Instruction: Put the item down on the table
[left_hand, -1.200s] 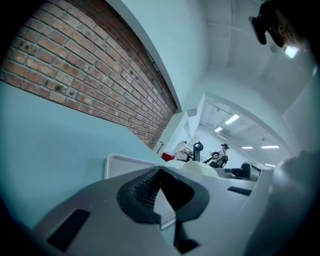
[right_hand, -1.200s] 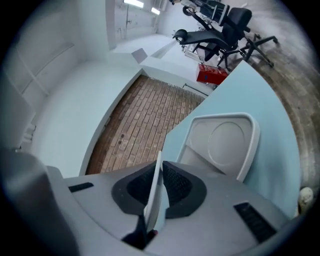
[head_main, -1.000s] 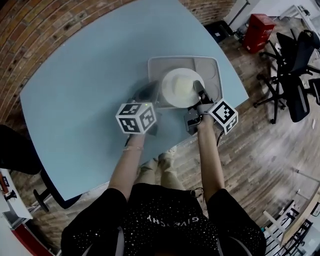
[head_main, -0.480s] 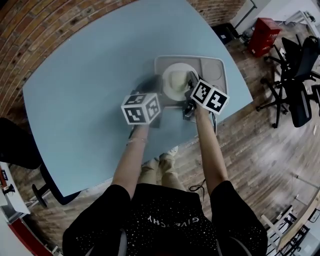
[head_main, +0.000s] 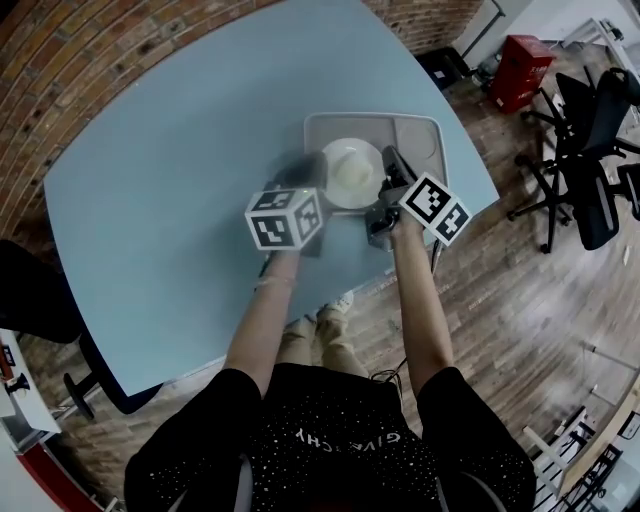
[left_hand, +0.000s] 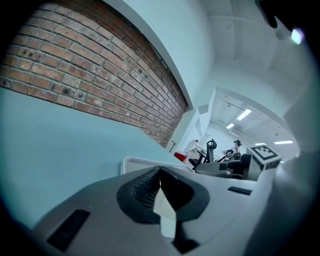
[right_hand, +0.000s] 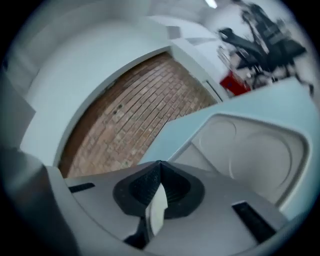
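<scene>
A white plate (head_main: 350, 172) sits within the outline of the grey compartment tray (head_main: 425, 125) on the light blue table (head_main: 180, 150). My left gripper (head_main: 300, 178) points at the plate's left rim, and its jaws (left_hand: 160, 169) meet at the tips. My right gripper (head_main: 390, 162) lies along the plate's right rim. Its jaws (right_hand: 160, 163) have just closed further and are shut, with nothing I can make out between them. Each gripper view shows a pale sliver in the gap behind the tips. Whether either gripper touches the plate is hidden.
The tray (right_hand: 260, 150) lies near the table's front right edge, its right-hand compartments bare. Black office chairs (head_main: 590, 150) and a red box (head_main: 520, 60) stand on the wooden floor to the right. A brick wall (head_main: 60, 60) runs behind the table.
The plate looks smaller and now lies inside the tray's outline. My right gripper has rolled and drawn back off the plate toward the right. The left gripper has hardly moved.
</scene>
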